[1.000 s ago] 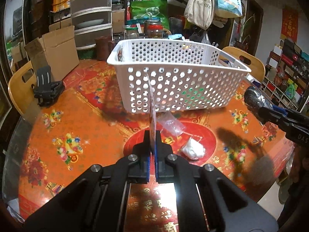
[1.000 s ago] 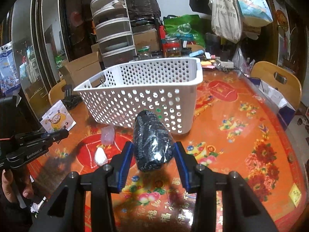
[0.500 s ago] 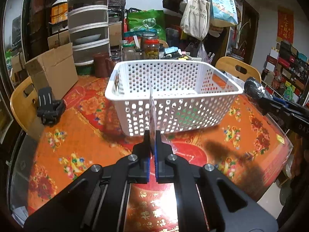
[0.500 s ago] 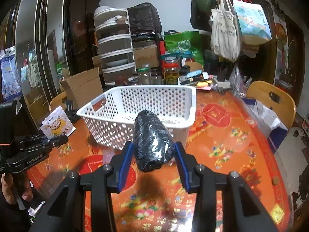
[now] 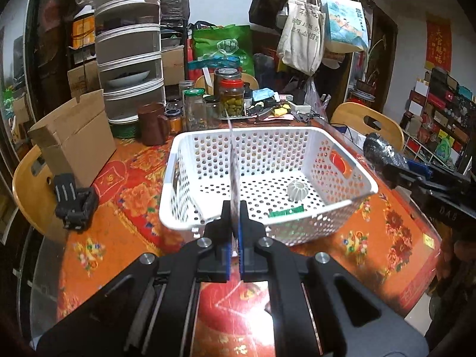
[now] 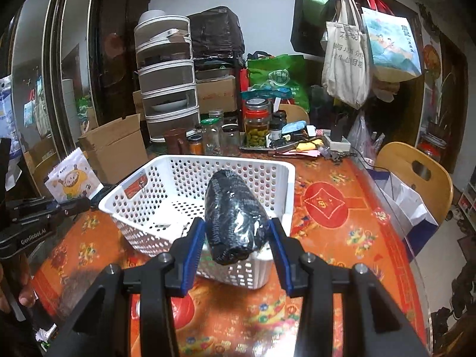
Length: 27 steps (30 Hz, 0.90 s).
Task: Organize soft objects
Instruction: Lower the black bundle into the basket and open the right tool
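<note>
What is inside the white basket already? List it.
In the white basket: a ribbed white ball and a green strip on its floor. The held packet hides a sliver of floor.

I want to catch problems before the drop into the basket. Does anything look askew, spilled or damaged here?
Nothing stands out. The white basket sits level on the table, unbroken. The left tool pinches a thin packet upright, and the right tool holds a black wrapped bundle at the basket's near rim. No spill is visible.
</note>
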### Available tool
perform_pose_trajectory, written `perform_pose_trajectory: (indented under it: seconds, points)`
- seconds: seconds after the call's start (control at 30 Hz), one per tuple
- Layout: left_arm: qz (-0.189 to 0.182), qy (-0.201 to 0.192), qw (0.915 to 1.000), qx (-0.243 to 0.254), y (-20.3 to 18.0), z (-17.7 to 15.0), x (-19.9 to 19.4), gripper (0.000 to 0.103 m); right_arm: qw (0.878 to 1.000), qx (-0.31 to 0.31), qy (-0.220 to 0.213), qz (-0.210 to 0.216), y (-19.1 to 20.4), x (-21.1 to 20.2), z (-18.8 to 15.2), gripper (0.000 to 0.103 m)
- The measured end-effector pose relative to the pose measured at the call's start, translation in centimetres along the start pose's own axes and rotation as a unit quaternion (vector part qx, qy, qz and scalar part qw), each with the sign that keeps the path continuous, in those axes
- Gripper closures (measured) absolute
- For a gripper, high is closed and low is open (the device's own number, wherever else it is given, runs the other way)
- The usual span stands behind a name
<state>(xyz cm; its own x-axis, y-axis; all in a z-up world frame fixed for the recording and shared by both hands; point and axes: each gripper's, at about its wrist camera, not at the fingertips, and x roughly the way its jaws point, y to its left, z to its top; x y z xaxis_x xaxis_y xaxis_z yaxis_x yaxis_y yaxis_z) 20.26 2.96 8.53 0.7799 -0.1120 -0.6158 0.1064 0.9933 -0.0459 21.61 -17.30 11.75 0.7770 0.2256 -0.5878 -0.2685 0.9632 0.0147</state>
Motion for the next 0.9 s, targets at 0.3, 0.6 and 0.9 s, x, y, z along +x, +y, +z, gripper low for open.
perform_pose_trajectory:
  seconds: [0.3, 0.6, 0.9]
  points:
    - [0.000, 0.037, 0.9993, 0.000, -0.5, 4.0, 5.0, 0.101, 0.999, -0.002, 0.038, -0.012, -0.7, 4.9, 2.6, 0.060]
    - [0.008, 0.107, 0.9941, -0.008, -0.7, 5.5, 12.4, 0.101, 0.995, -0.014, 0.092, -0.027, -0.4, 10.4, 2.9, 0.060]
    - [0.020, 0.165, 0.9860, -0.007, -0.1, 4.0, 18.3, 0.100, 0.990, -0.015, 0.137, -0.030, 0.1, 14.2, 1.9, 0.060]
